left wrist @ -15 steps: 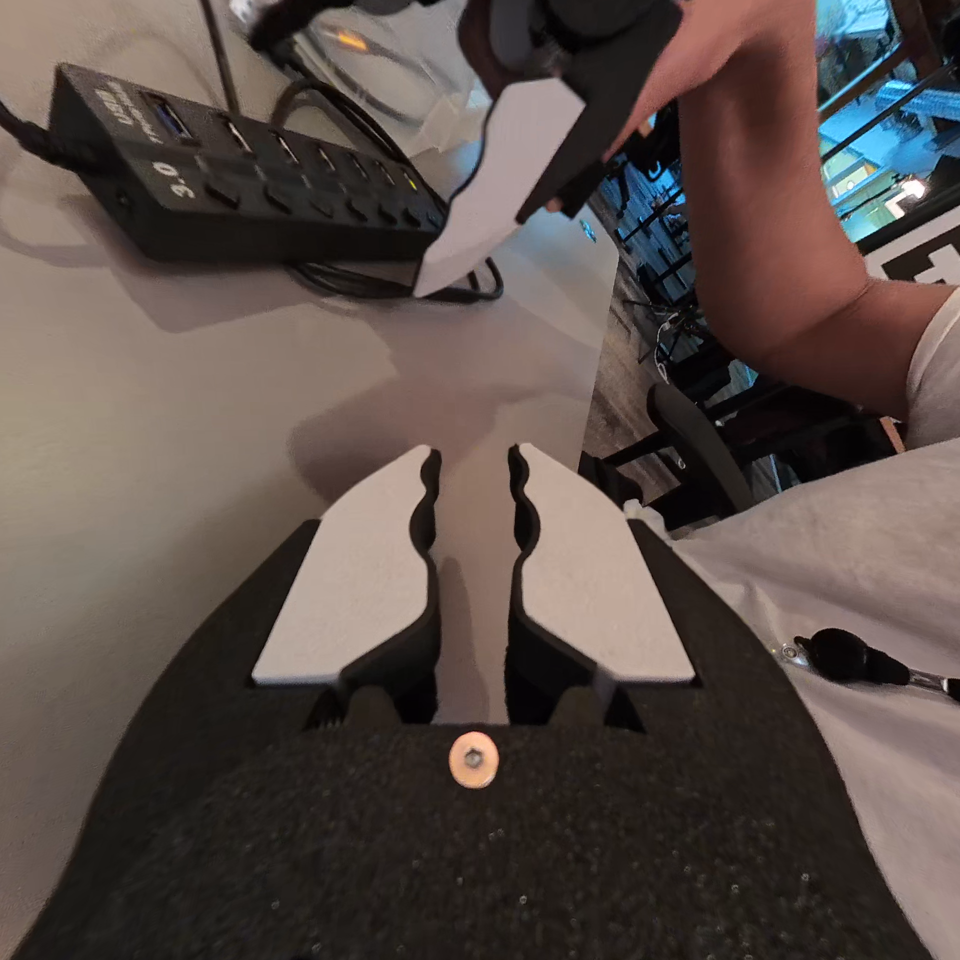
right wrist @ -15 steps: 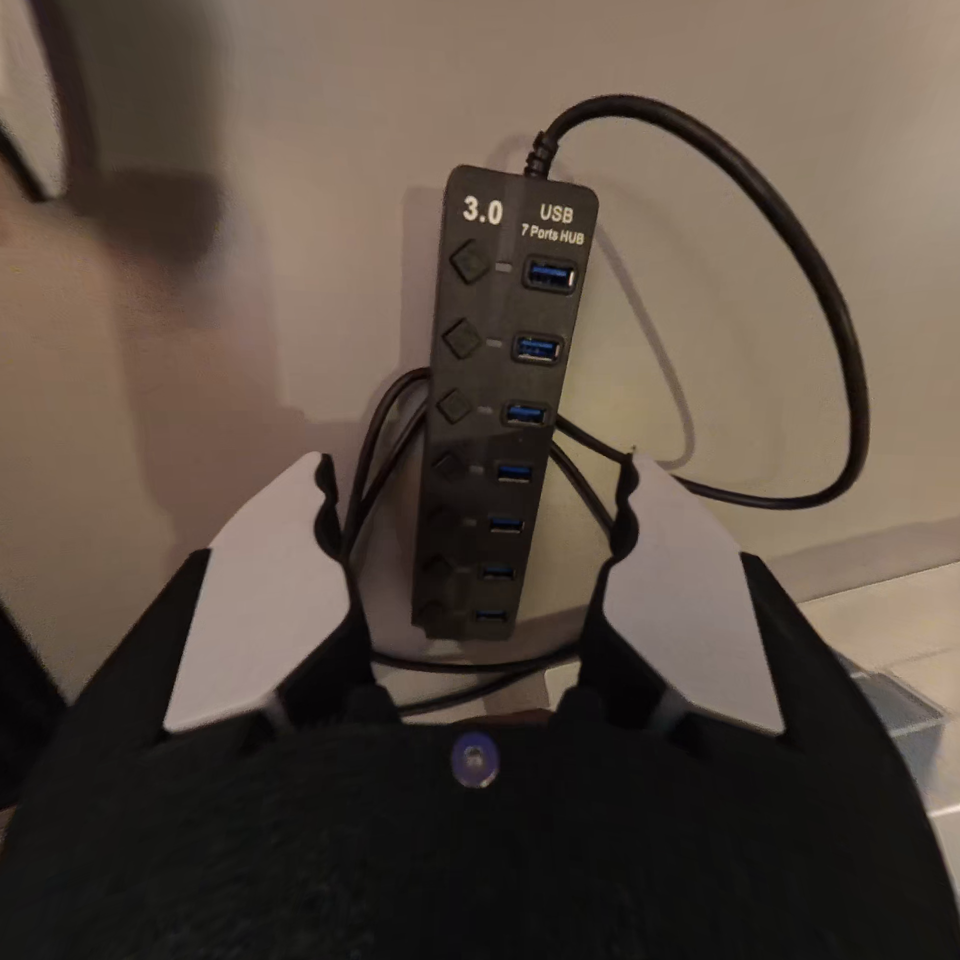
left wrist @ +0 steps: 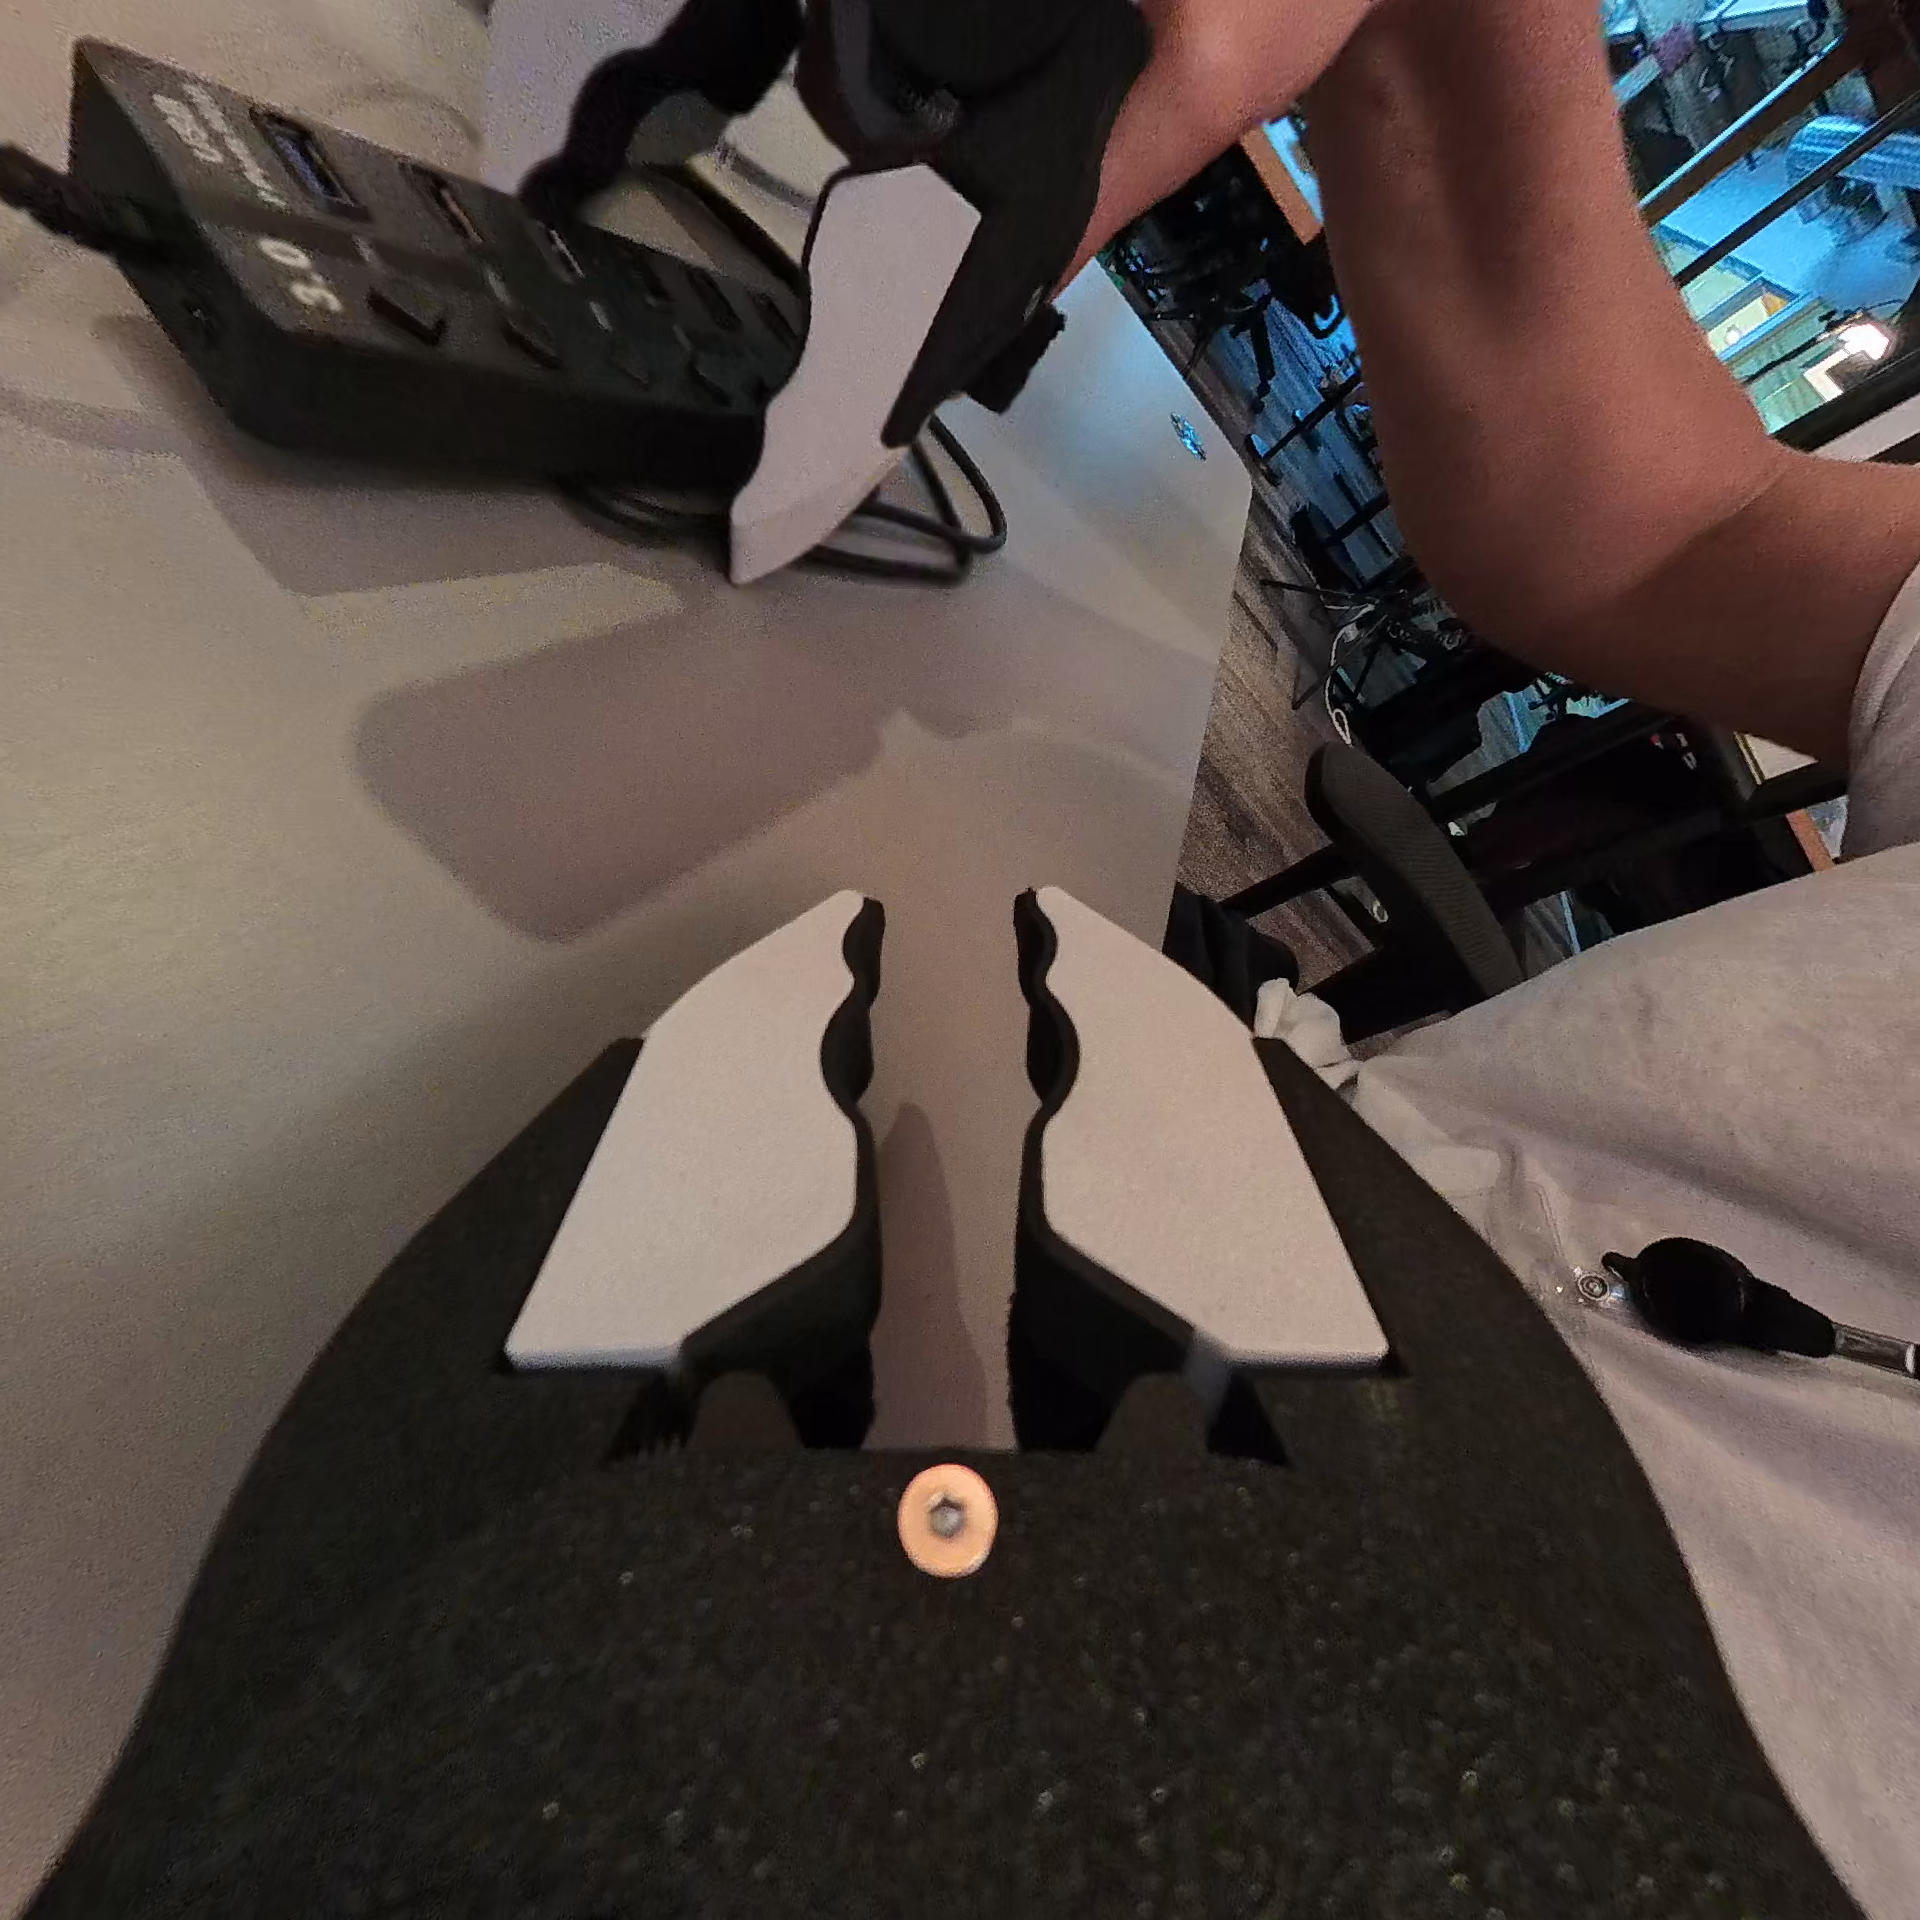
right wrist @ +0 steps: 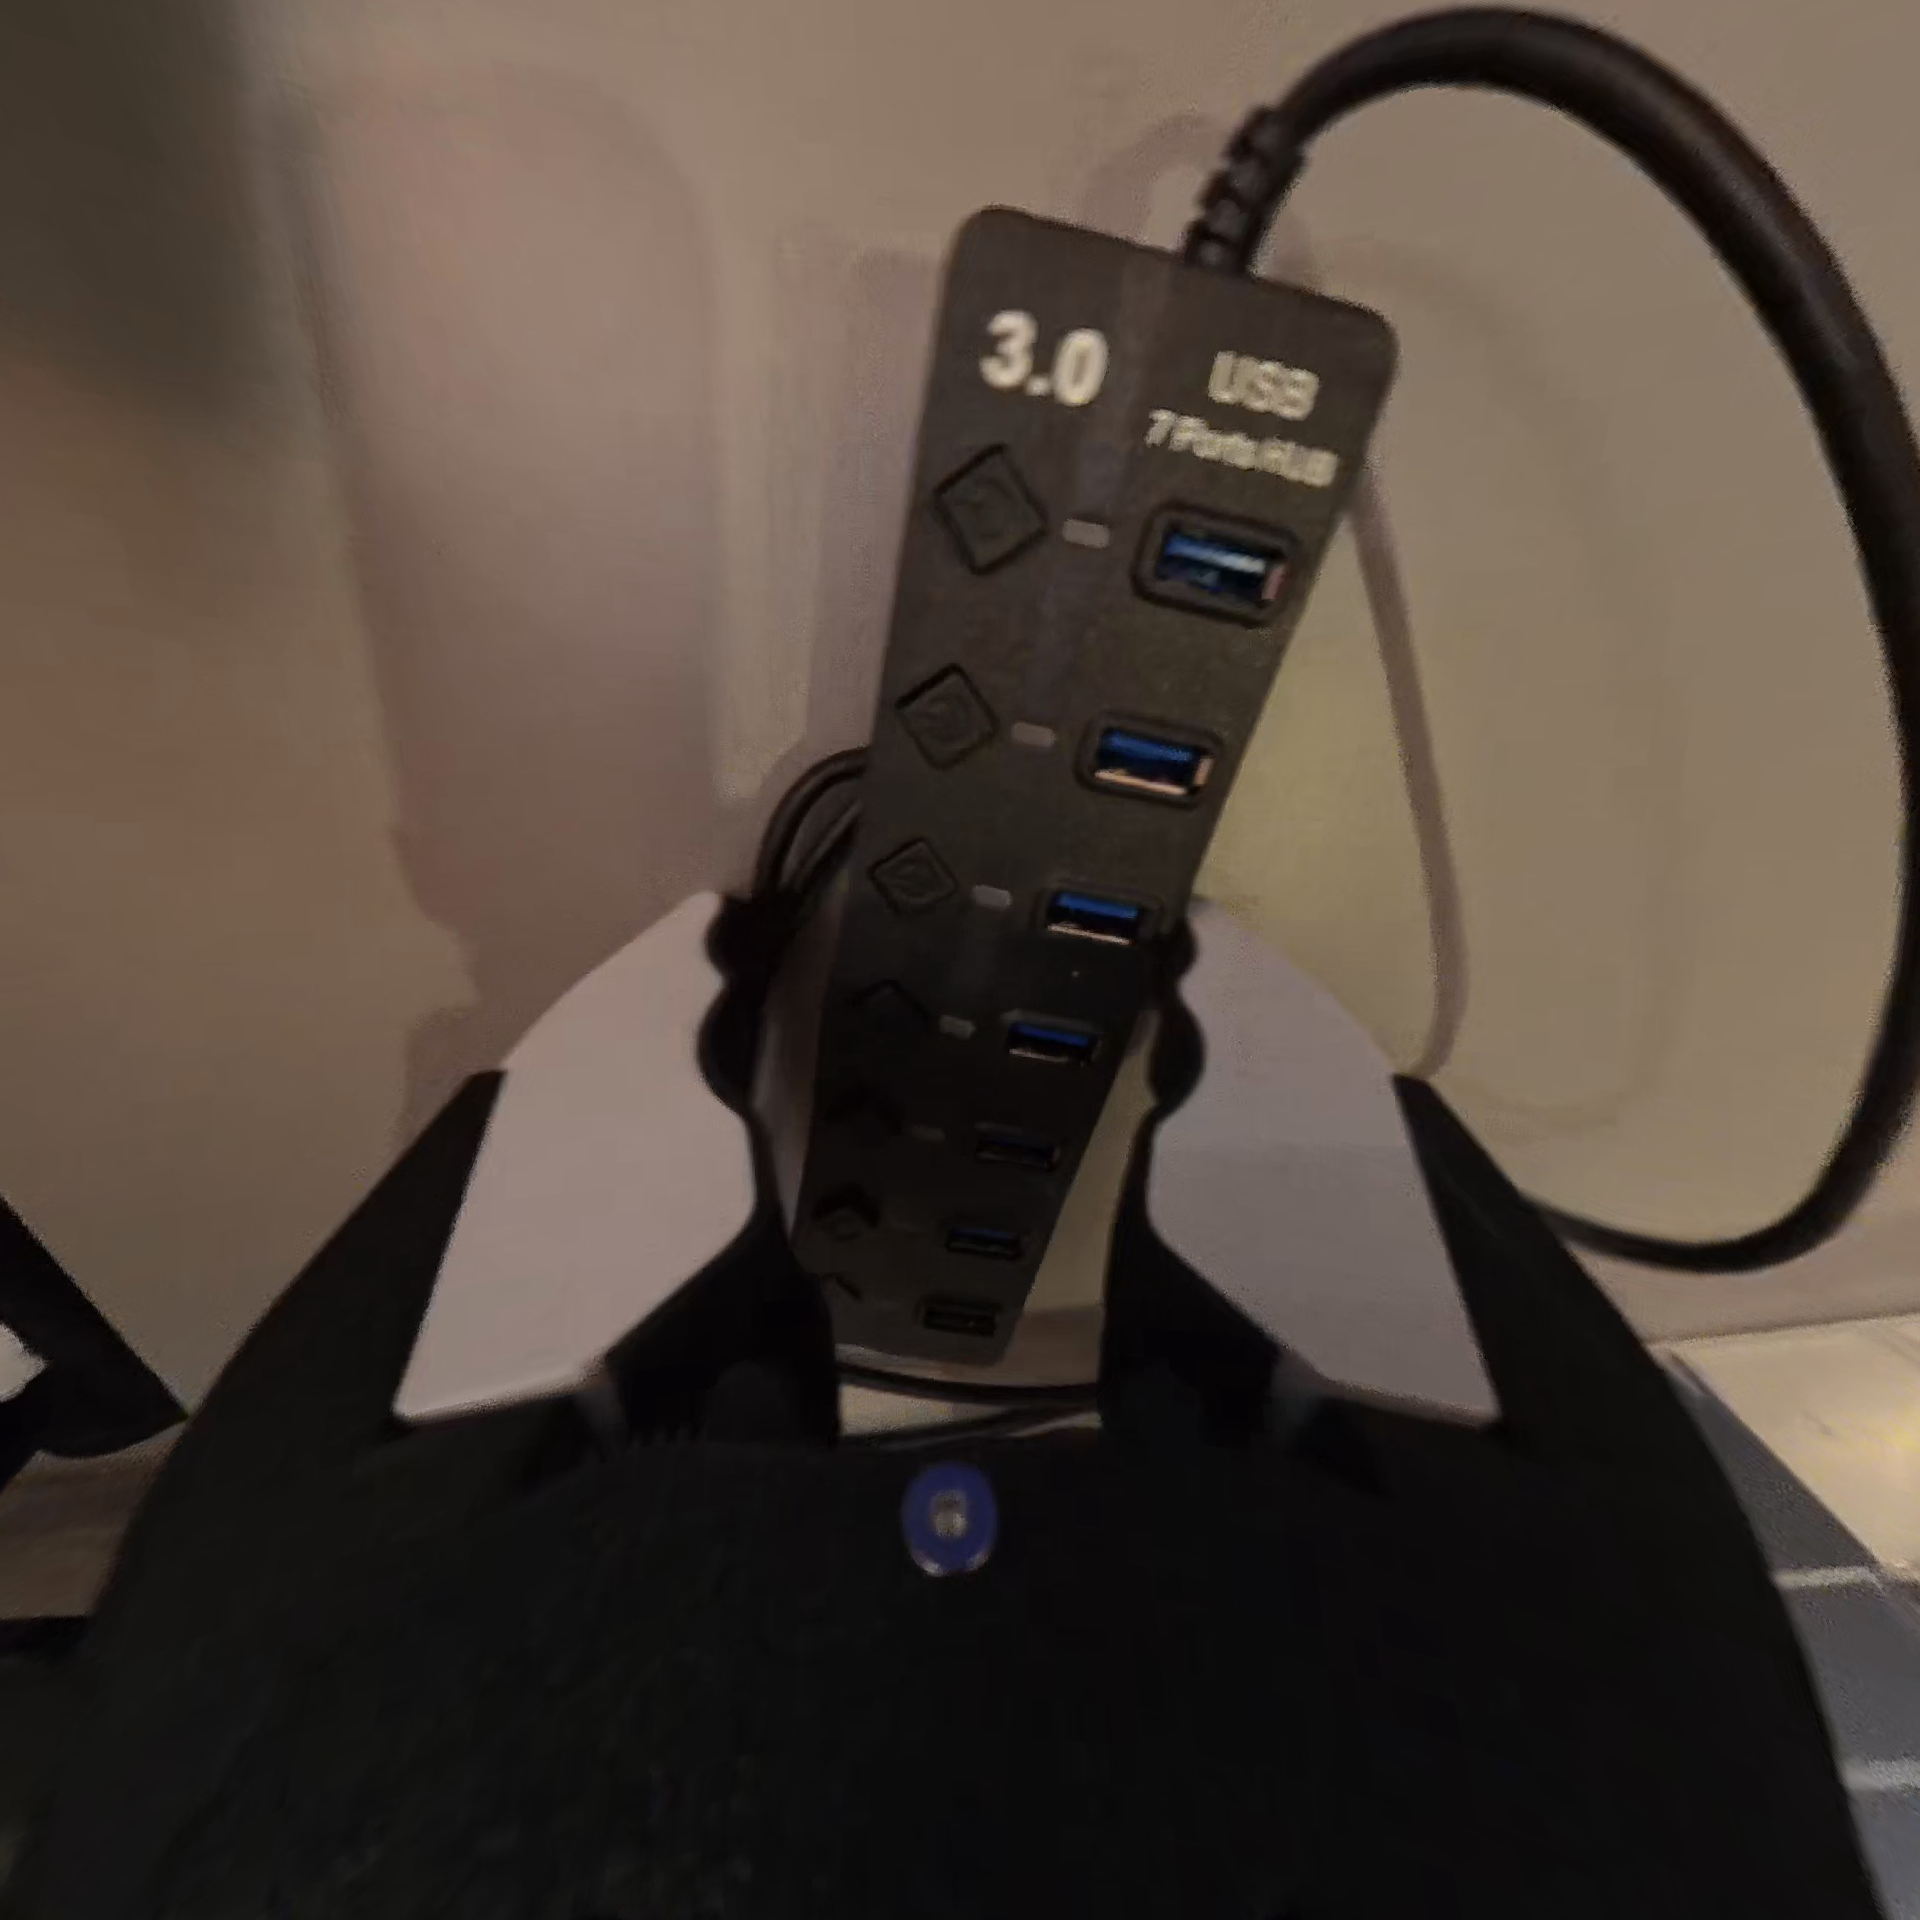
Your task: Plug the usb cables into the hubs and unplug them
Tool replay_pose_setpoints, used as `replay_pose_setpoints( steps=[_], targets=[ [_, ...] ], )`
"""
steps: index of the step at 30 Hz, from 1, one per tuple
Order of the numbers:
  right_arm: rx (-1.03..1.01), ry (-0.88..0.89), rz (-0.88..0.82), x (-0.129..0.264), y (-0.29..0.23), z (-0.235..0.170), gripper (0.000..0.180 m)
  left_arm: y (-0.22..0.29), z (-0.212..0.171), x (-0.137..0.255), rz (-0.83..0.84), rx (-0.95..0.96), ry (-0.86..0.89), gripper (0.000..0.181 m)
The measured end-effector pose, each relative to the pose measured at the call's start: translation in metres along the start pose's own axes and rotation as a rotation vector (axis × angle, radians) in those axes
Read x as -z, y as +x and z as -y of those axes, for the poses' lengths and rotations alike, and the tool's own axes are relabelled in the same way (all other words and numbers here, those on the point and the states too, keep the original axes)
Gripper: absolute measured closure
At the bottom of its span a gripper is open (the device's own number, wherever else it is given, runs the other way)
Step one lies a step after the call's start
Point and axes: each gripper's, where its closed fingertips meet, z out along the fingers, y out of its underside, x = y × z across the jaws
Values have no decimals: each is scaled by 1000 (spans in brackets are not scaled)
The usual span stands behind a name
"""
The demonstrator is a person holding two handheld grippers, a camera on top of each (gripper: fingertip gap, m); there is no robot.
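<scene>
A black USB hub (right wrist: 1039, 623) with a row of blue ports lies on the pale table, all visible ports empty. Its thick black cable (right wrist: 1849, 727) loops off to the right. My right gripper (right wrist: 951, 925) straddles the hub's near half, with a finger on each side. The right finger is against the hub's edge and a thin gap shows on the left. In the left wrist view the hub (left wrist: 416, 312) is at the top left, with one of the right gripper's fingers (left wrist: 852, 343) beside its end. My left gripper (left wrist: 948, 904) hovers over bare table, narrowly open and empty.
The table edge (left wrist: 1216, 675) runs along the right, with a dark chair (left wrist: 1403, 883) beyond it. The person's forearm (left wrist: 1507, 364) reaches in from the right. A coil of black cable (left wrist: 935, 530) lies under the hub's end. A grey object (right wrist: 1849, 1507) sits at the lower right.
My right gripper has moved down and in over the hub, and its fingers have narrowed around it. The left gripper has barely moved.
</scene>
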Motion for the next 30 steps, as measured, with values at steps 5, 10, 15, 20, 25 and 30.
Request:
replay_pose_setpoints(
  steps=[5, 10, 15, 20, 25, 30],
  targets=[
    [-14, 10, -28, 2, -6, -1, 121, -1, 0, 1, 13, -9, -1, 157],
    [22, 45, -97, 7, -12, 3, 124, 0, 1, -1, 18, -18, -4, 157],
    [27, 192, -166, 51, -6, 30, 124, 2, 2, -3, 17, -23, -3, 157],
    [19, 380, -312, 139, 21, 52, 125, 4, 2, -4, 18, -30, -7, 157],
    [-9, 463, -533, 247, 67, 40, 125, 4, 1, -3, 21, -32, -6, 158],
    [-25, 413, -785, 351, 119, 5, 125, 3, 1, -2, 27, -33, -5, 158]
  ],
)
